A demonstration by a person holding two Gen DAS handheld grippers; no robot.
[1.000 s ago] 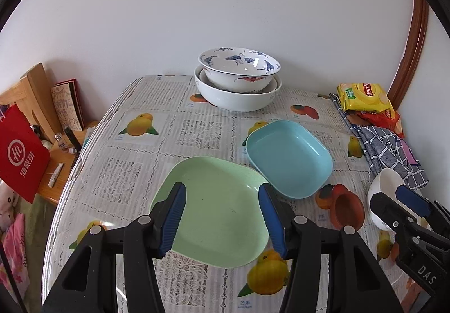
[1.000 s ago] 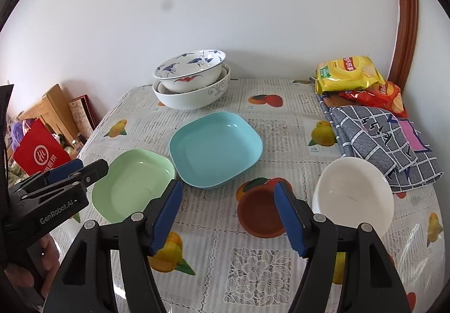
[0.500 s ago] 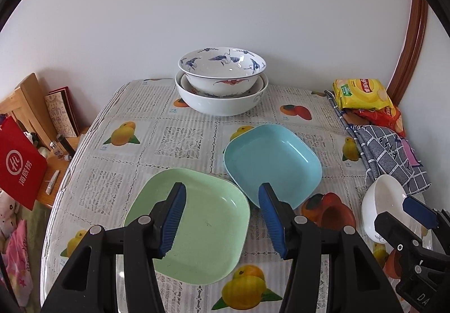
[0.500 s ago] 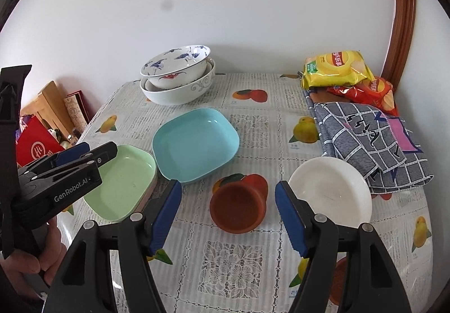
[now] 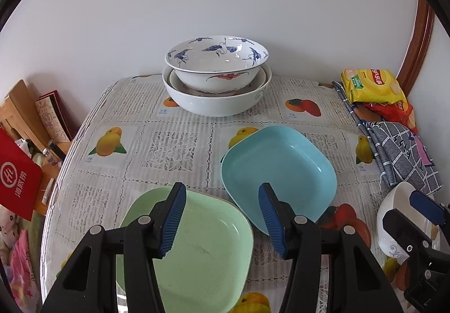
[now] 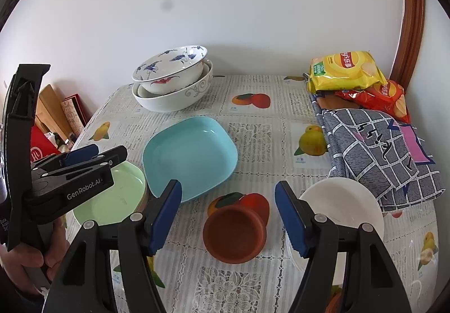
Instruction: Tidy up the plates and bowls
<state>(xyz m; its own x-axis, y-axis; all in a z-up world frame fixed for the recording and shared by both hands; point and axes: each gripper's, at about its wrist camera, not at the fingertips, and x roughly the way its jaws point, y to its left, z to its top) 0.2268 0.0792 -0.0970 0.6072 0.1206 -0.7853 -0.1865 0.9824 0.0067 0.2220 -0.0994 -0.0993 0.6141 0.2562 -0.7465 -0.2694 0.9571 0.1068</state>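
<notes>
My left gripper (image 5: 222,194) hangs open and holds nothing above the far right part of the green square plate (image 5: 202,251). The blue square plate (image 5: 281,172) lies just beyond its right finger. Two stacked white bowls, the upper one with blue birds (image 5: 216,68), stand at the table's far side. My right gripper (image 6: 228,192) is open and holds nothing over the tablecloth, just above a small brown bowl (image 6: 234,234). A white bowl (image 6: 343,206) sits by its right finger. In the right wrist view the left gripper (image 6: 92,155) hovers over the green plate (image 6: 112,200), held by a hand (image 6: 28,259).
Yellow and red snack bags (image 6: 343,71) and a folded checked cloth (image 6: 377,149) lie along the table's right side by the wall. A red bag (image 5: 17,183) and wooden boards (image 5: 25,116) stand beyond the table's left edge. A fruit-print cloth (image 5: 168,147) covers the table.
Both grippers have drifted to the right and a little forward over the table, so the dishes slide left and lower in both views. No dish has moved. The jaws keep their width.
</notes>
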